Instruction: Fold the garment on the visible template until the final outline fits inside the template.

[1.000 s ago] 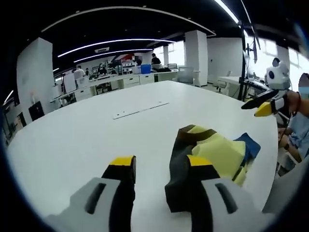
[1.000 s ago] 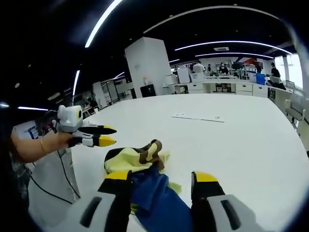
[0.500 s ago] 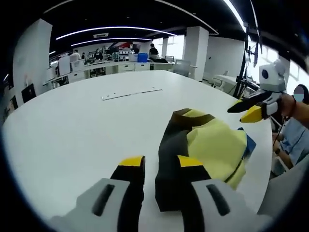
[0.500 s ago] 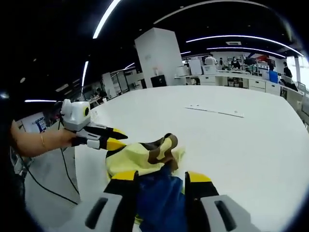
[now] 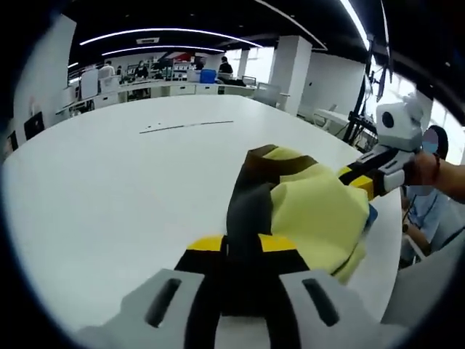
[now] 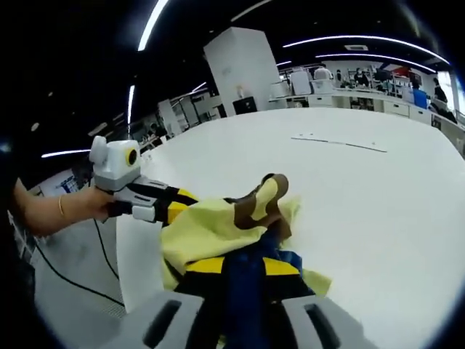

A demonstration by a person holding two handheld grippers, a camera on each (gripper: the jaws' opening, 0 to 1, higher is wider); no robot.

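Crumpled yellow, dark-brown and blue fabric garment (image 5: 305, 211) sits bunched at the near edge of the white table (image 5: 109, 189); no fold made yet, so the task looks barely started; left gripper (image 5: 236, 243) is clamped on the brown edge; right gripper (image 6: 236, 265) is clamped on the blue part; thin line on the table (image 5: 185, 126), possibly the template, lies well apart on the far side; spreading and every fold remain.

garment (image 5: 312, 211) | yellow, brown, blue | crumpled heap | on white table (image 5: 109, 189)
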